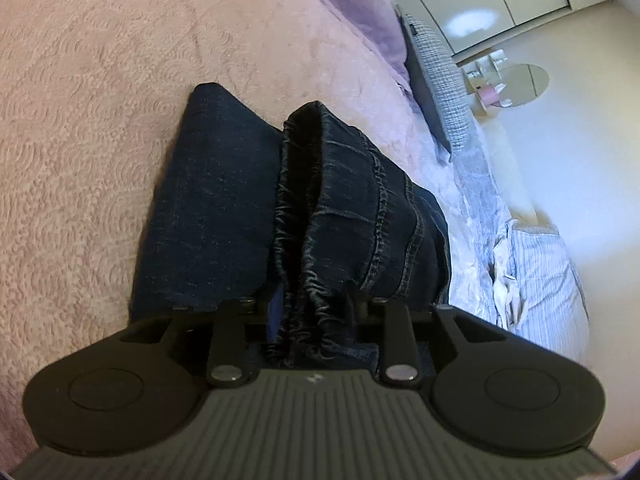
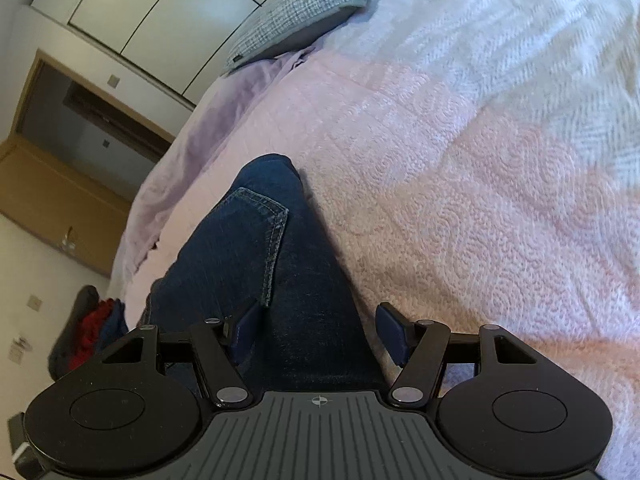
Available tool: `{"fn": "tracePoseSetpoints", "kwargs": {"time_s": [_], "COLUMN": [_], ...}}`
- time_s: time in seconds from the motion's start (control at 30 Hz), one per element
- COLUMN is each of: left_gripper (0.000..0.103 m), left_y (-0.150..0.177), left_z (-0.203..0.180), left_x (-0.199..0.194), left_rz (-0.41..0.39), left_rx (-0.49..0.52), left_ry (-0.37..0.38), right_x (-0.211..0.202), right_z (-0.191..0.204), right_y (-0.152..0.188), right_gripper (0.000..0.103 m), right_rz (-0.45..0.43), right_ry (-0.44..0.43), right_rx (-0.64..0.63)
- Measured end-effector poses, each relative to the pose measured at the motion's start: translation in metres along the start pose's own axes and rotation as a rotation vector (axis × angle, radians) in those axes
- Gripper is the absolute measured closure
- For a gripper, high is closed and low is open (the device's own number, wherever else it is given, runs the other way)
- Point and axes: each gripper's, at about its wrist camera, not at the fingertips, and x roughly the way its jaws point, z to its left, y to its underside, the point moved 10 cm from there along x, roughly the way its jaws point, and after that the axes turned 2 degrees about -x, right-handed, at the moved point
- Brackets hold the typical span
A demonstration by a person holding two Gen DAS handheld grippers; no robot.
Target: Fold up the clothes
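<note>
**We hold the jeans by the waistband on the bed; the fold can still slip.**

Nearest us, our left tool [image 1: 316, 308] has the gathered elastic waistband [image 1: 308, 280] bunched between its jaws, though its pads are hidden under the denim, so we cannot tell whether it truly bites. If it does not, the band may slide out when we lift. Our right tool [image 2: 320, 332] stands wide open astride the jeans [image 2: 256, 248], holding nothing, so a one-sided pull could twist the garment. Farther off, the folded leg [image 1: 216, 200] lies on the pink bedspread [image 1: 88, 120], whose nap could drag the fold askew; beyond lies a grey pillow [image 2: 304, 12].
</note>
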Motion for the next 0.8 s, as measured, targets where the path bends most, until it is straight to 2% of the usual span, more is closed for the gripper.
{"fn": "tracePoseSetpoints", "kwargs": {"time_s": [0.1, 0.17, 0.27, 0.3, 0.37, 0.47, 0.5, 0.53, 0.6, 0.7, 0.8], "left_gripper": [0.075, 0.068, 0.068, 0.069, 0.079, 0.089, 0.09, 0.09, 0.091, 0.092, 0.092], "left_y": [0.001, 0.001, 0.001, 0.003, 0.006, 0.005, 0.005, 0.005, 0.004, -0.001, -0.008], "left_z": [0.006, 0.009, 0.005, 0.003, -0.002, -0.005, -0.007, -0.01, -0.016, -0.02, -0.016], "left_x": [-0.003, -0.002, 0.0, 0.0, 0.0, -0.009, -0.013, -0.018, -0.03, -0.057, -0.081], "left_rz": [0.001, 0.008, 0.005, 0.002, -0.006, -0.023, -0.03, -0.045, -0.077, -0.13, -0.184], "left_rx": [-0.02, -0.045, -0.03, -0.009, 0.03, 0.02, 0.017, 0.042, 0.089, 0.1, 0.118], "left_ry": [0.011, 0.017, 0.017, 0.011, -0.001, 0.049, 0.065, 0.062, 0.058, 0.087, 0.07], "right_x": [0.002, 0.002, 0.002, 0.002, 0.002, 0.002, 0.002, 0.001, 0.0, -0.001, 0.0], "right_z": [0.0, -0.001, -0.001, -0.001, -0.002, -0.002, 0.0, 0.004, 0.011, 0.024, 0.043], "right_y": [0.001, 0.001, 0.001, 0.001, 0.0, -0.001, -0.001, -0.001, -0.001, 0.001, 0.004], "right_gripper": [0.04, 0.04, 0.04, 0.04, 0.04, 0.04, 0.041, 0.048, 0.048, 0.049, 0.05], "right_rz": [0.002, 0.003, 0.005, 0.006, 0.007, 0.009, 0.008, 0.006, 0.005, 0.015, 0.017], "right_ry": [0.005, 0.006, 0.005, 0.004, 0.002, -0.006, -0.019, -0.038, -0.038, -0.045, -0.066], "right_rx": [-0.01, -0.015, -0.018, -0.018, -0.014, -0.005, -0.002, 0.001, -0.027, -0.069, -0.126]}}
